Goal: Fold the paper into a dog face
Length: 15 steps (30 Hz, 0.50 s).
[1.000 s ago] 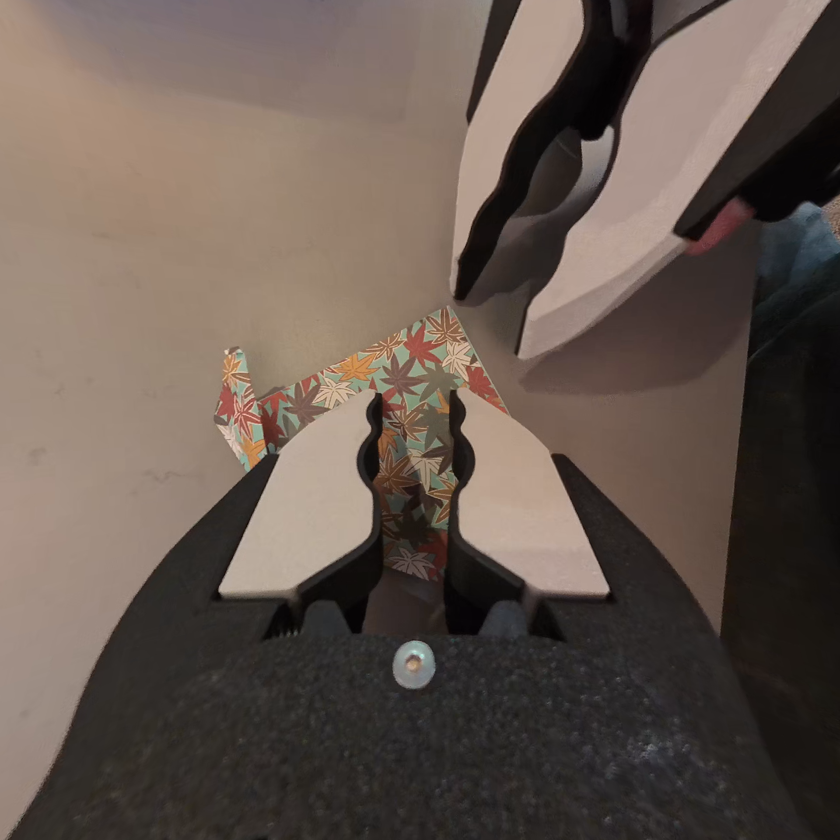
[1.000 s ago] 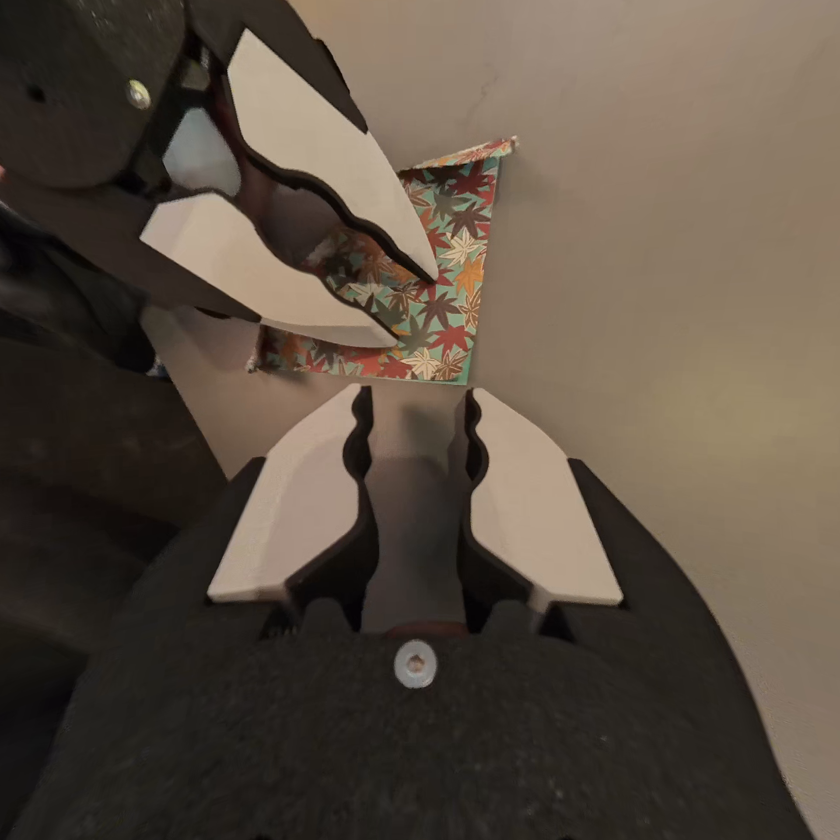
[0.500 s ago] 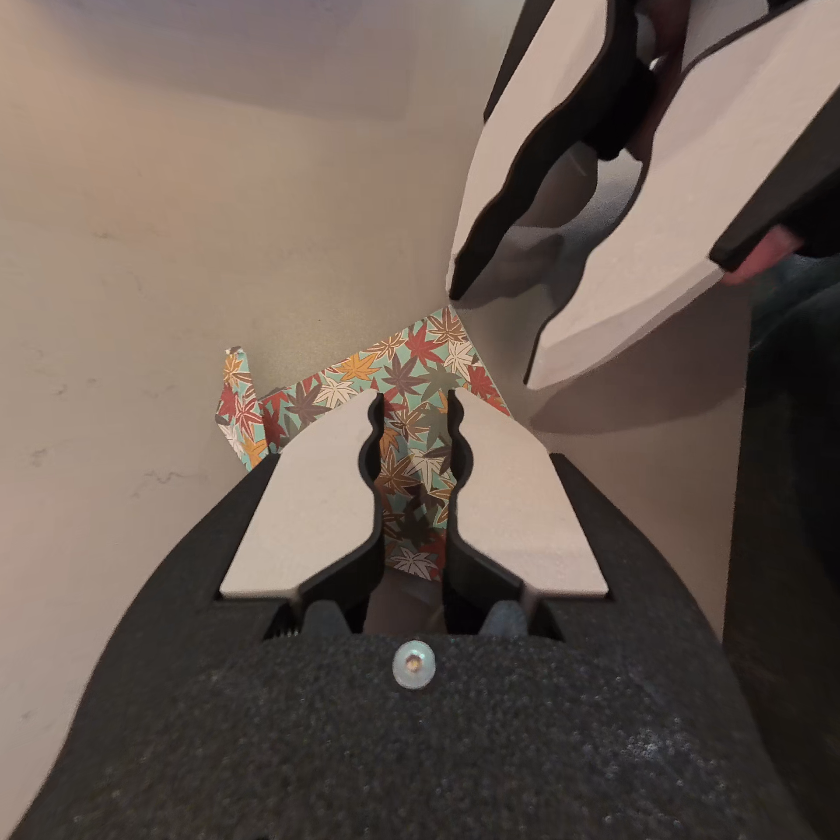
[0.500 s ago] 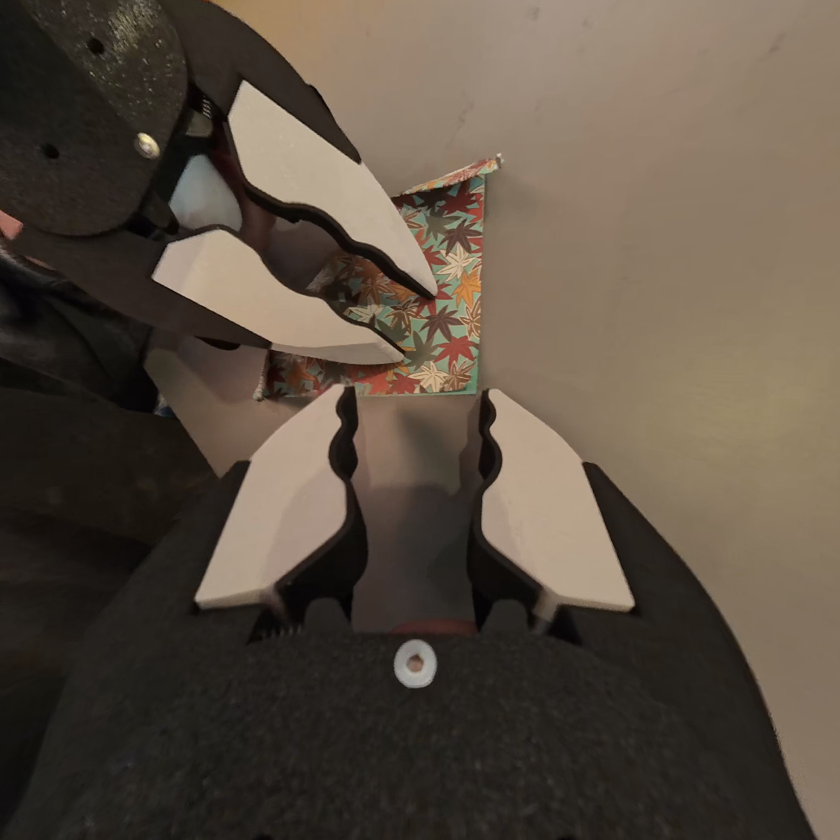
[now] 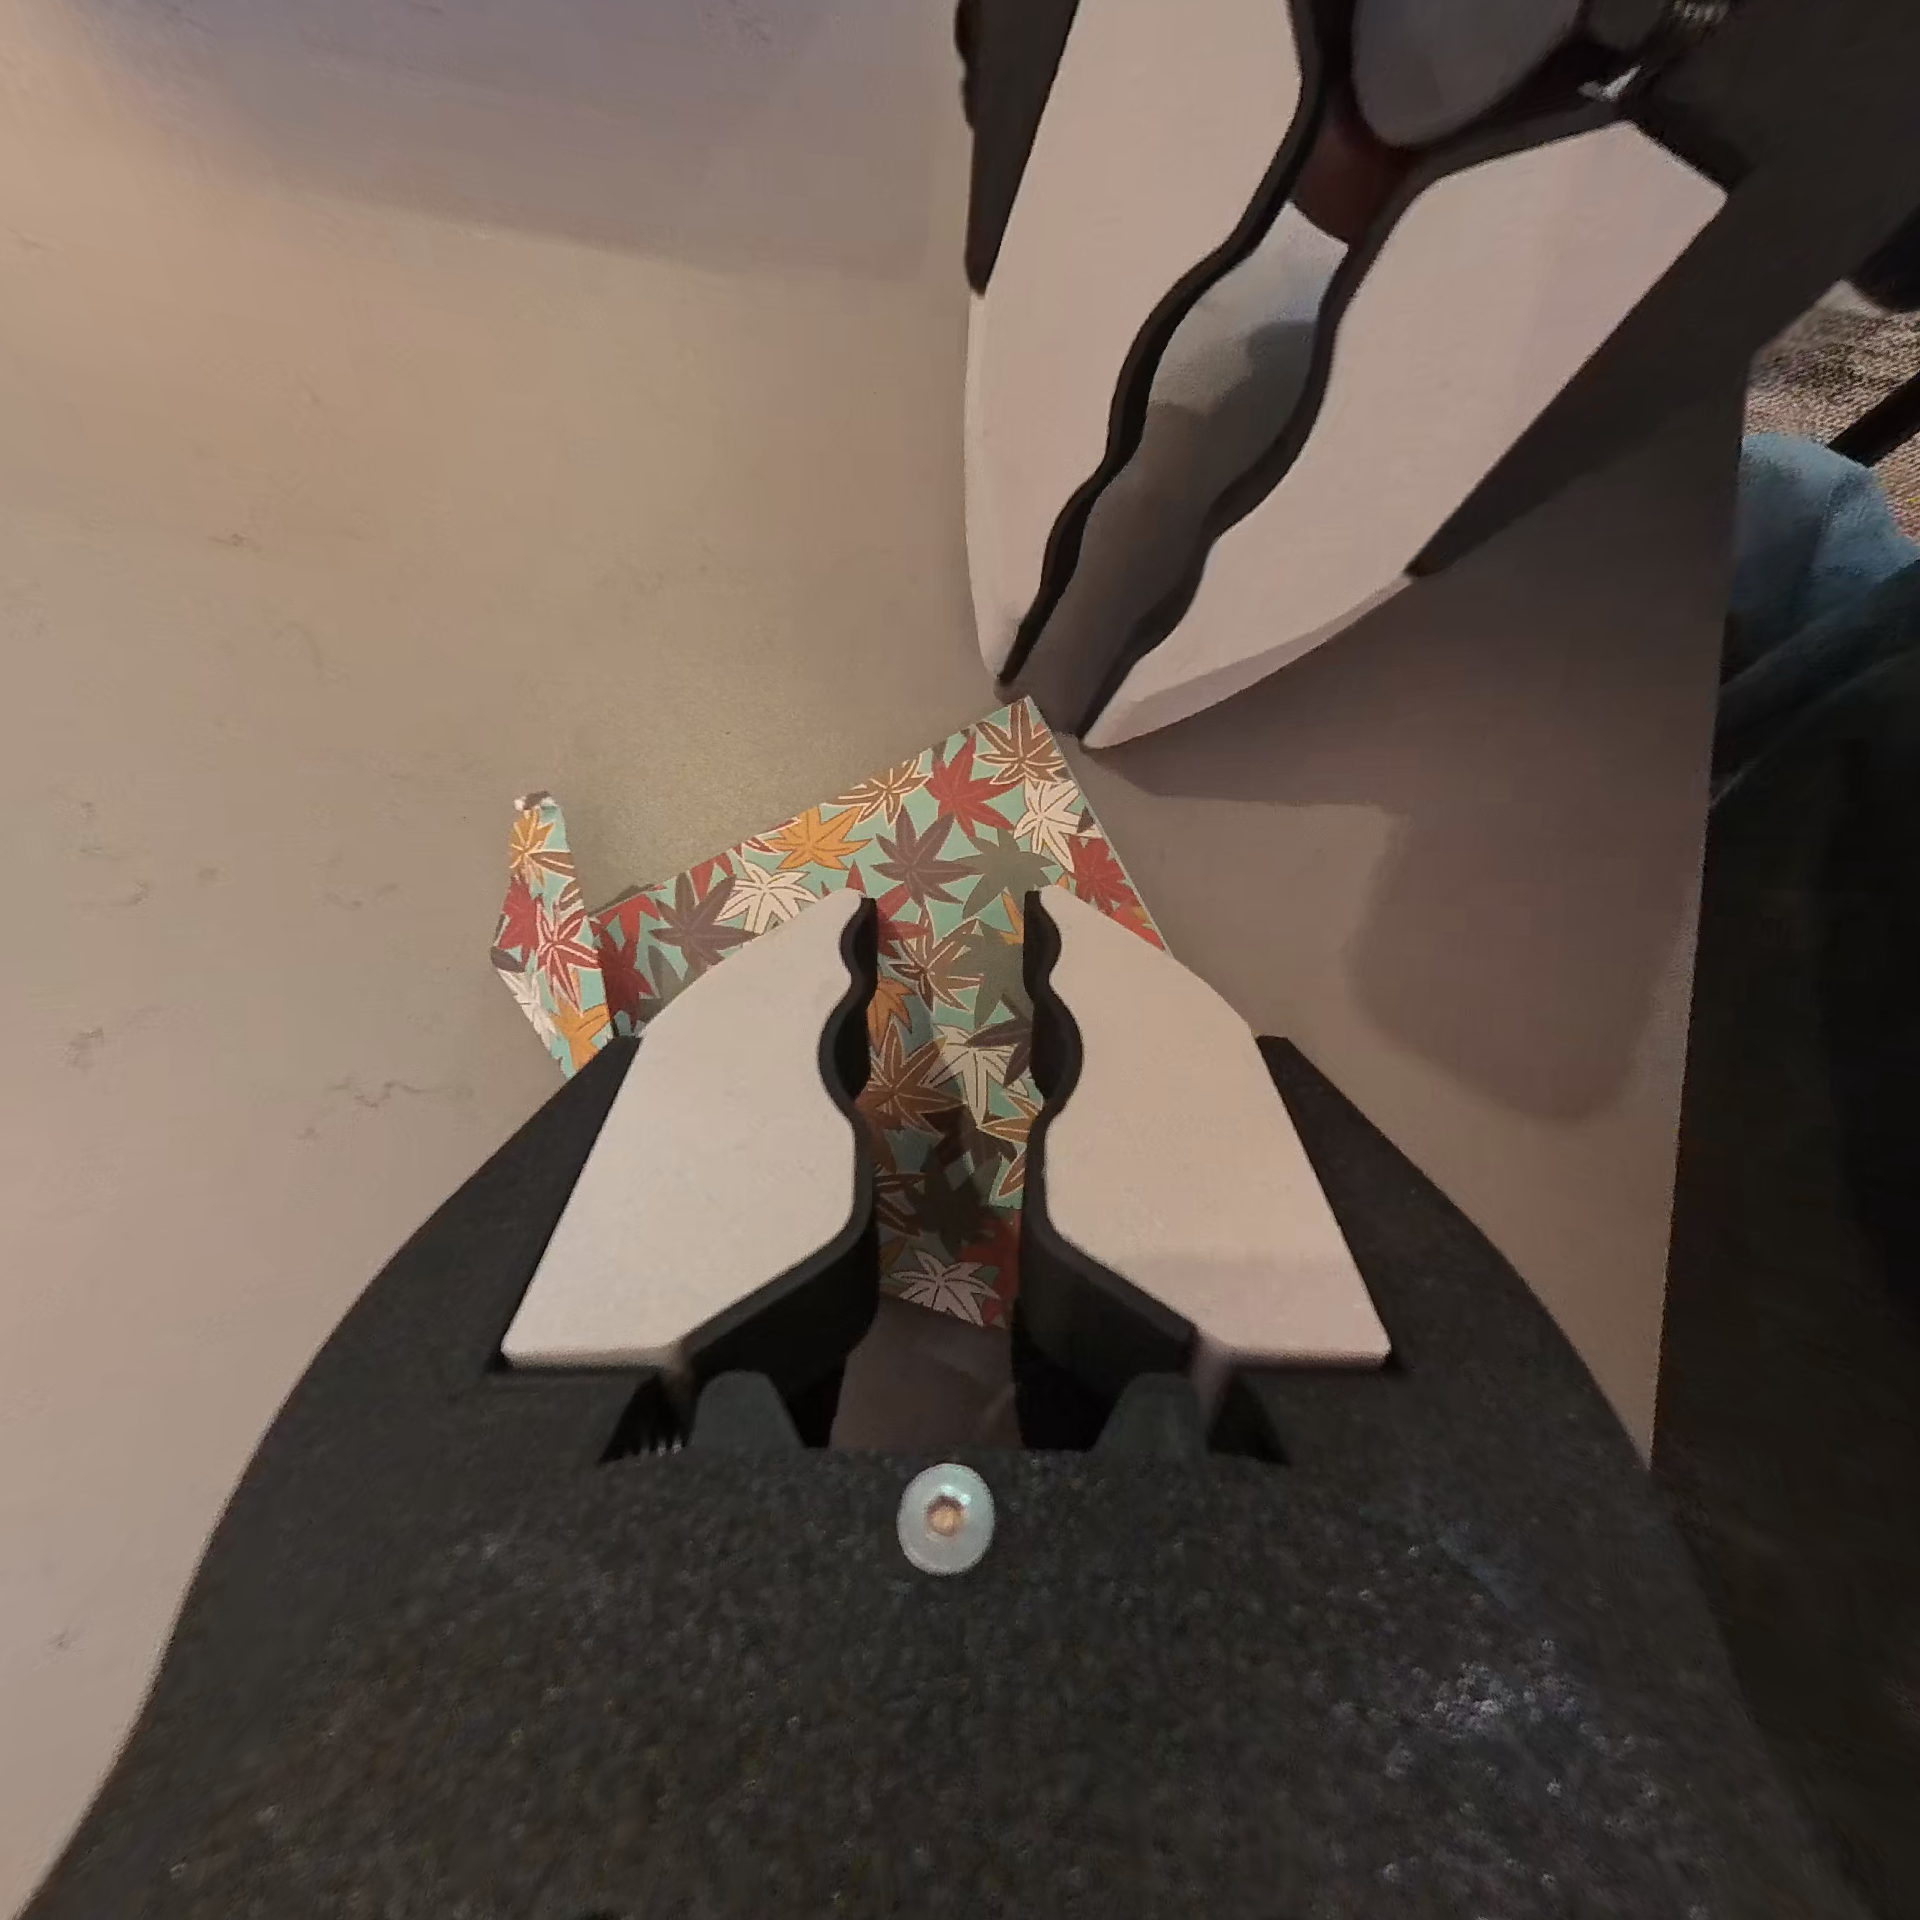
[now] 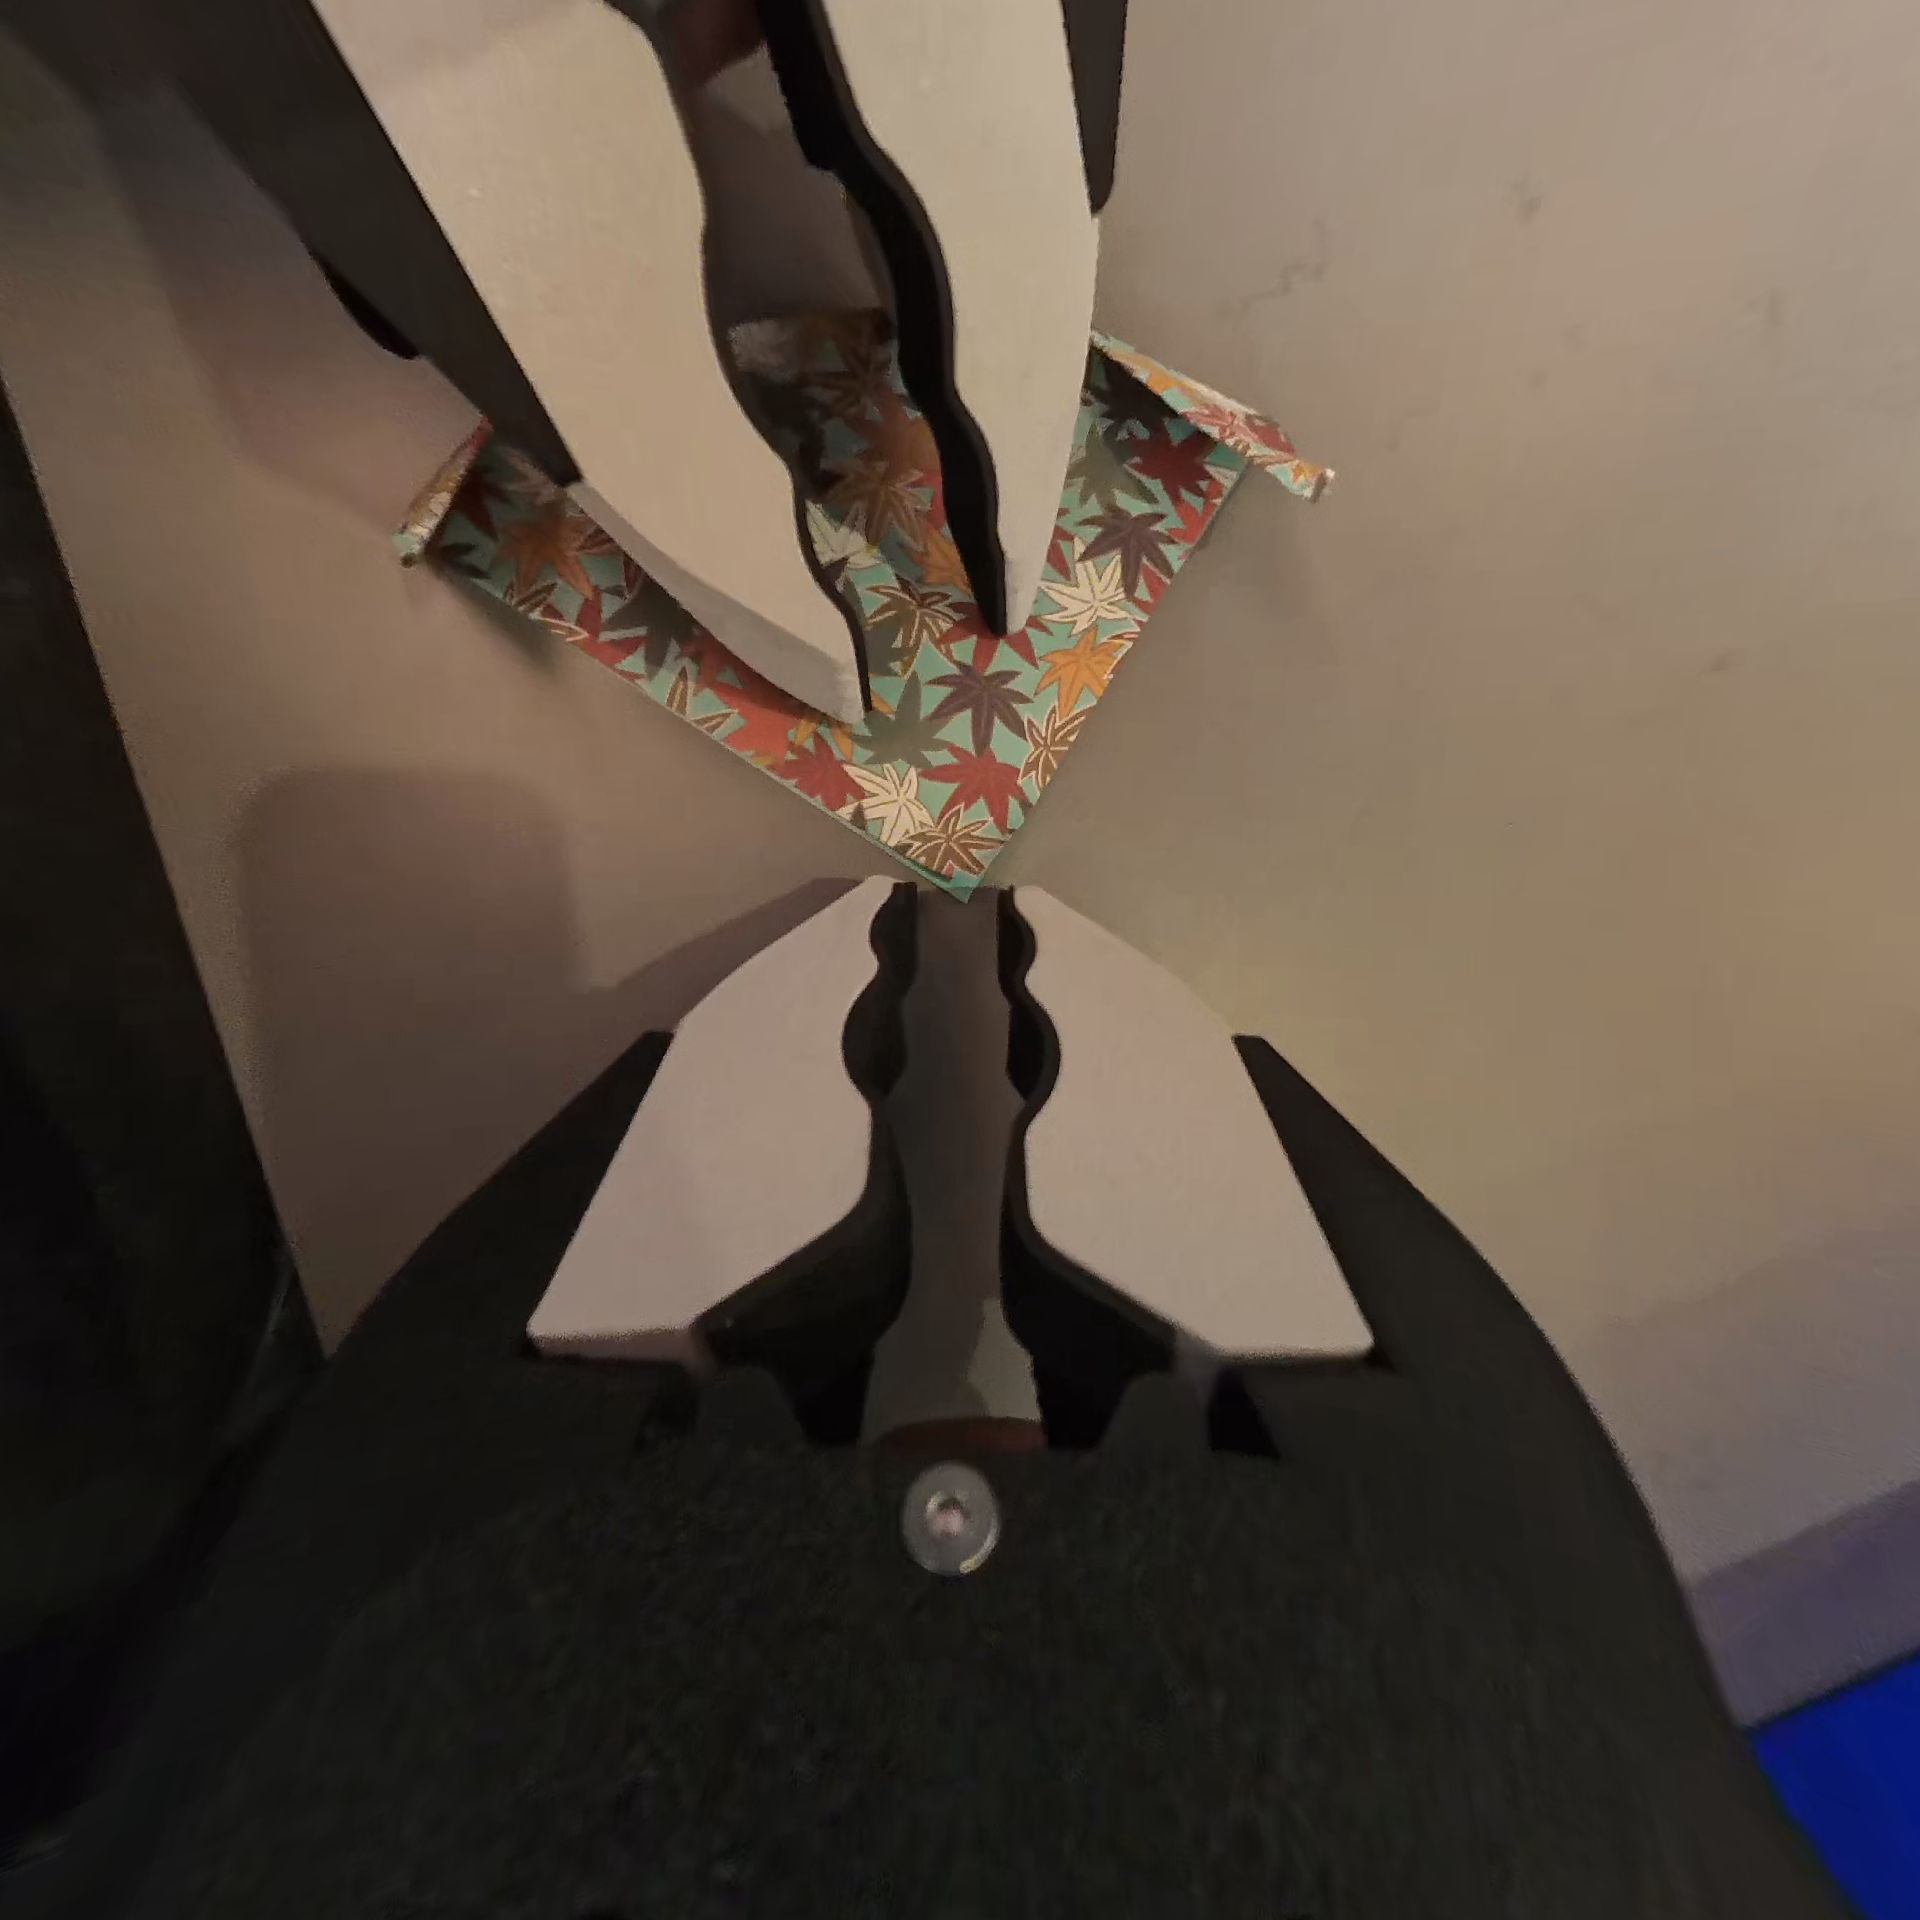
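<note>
The paper (image 5: 935, 831) is a folded sheet with a teal ground and red, orange and brown leaves, lying on a beige table (image 5: 364, 520). It has a small raised flap at each end. My left gripper (image 5: 951, 902) is open, with its tips down on the middle of the paper. In the right wrist view it (image 6: 925, 670) comes in from above onto the paper (image 6: 1039, 727). My right gripper (image 6: 954, 888) is open by a narrow gap, with its tips on either side of the paper's nearest corner. The left wrist view shows it (image 5: 1049, 707) at that corner.
The table's edge and a dark surface (image 5: 1818, 1143) run down the right side of the left wrist view, with blue cloth (image 5: 1829, 540) above. A blue patch of floor (image 6: 1849, 1787) shows beyond the table edge at the lower right of the right wrist view. Spacing between my two grippers at the tips: around 4 cm.
My right gripper has swung around and moved in to the paper's corner, and its jaws have narrowed. My left gripper has stayed on the paper.
</note>
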Each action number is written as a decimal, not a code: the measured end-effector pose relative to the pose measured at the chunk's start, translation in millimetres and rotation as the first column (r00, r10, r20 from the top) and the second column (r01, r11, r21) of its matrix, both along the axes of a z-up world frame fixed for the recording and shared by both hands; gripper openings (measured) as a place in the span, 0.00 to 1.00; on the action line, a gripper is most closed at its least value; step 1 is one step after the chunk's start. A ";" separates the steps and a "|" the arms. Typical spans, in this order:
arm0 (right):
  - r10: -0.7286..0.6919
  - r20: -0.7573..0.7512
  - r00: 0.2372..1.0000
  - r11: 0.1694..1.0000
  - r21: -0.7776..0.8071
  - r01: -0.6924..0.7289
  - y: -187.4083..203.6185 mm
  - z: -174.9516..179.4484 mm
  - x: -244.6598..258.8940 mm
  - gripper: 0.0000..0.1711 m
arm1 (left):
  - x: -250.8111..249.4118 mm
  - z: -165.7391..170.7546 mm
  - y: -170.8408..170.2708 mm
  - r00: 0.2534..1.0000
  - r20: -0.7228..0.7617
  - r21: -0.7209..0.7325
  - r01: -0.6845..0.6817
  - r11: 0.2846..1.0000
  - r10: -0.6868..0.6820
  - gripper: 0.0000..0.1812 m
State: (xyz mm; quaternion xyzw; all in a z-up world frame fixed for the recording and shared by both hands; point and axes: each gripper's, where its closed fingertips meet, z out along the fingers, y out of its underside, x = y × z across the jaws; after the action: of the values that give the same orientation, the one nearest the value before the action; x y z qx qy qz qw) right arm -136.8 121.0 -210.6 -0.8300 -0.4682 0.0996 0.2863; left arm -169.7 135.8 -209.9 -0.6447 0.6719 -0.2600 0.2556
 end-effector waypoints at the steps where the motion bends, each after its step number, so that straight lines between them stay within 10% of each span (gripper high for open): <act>1: 0.014 -0.010 1.000 1.000 -0.006 -0.014 0.6 -0.3 -0.6 0.08 | 0.1 0.0 0.1 1.000 0.000 0.000 0.000 1.000 0.000 0.15; 15: 0.080 0.010 0.997 0.997 -0.013 -0.080 1.9 -1.5 -1.1 0.00 | 0.6 -0.1 -0.3 1.000 -0.001 0.003 0.001 1.000 -0.001 0.15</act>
State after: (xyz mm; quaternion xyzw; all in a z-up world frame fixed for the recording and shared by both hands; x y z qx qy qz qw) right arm -137.9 122.8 -212.1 -0.8128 -0.5021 0.1095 0.2744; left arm -169.1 135.5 -210.0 -0.6439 0.6729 -0.2588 0.2562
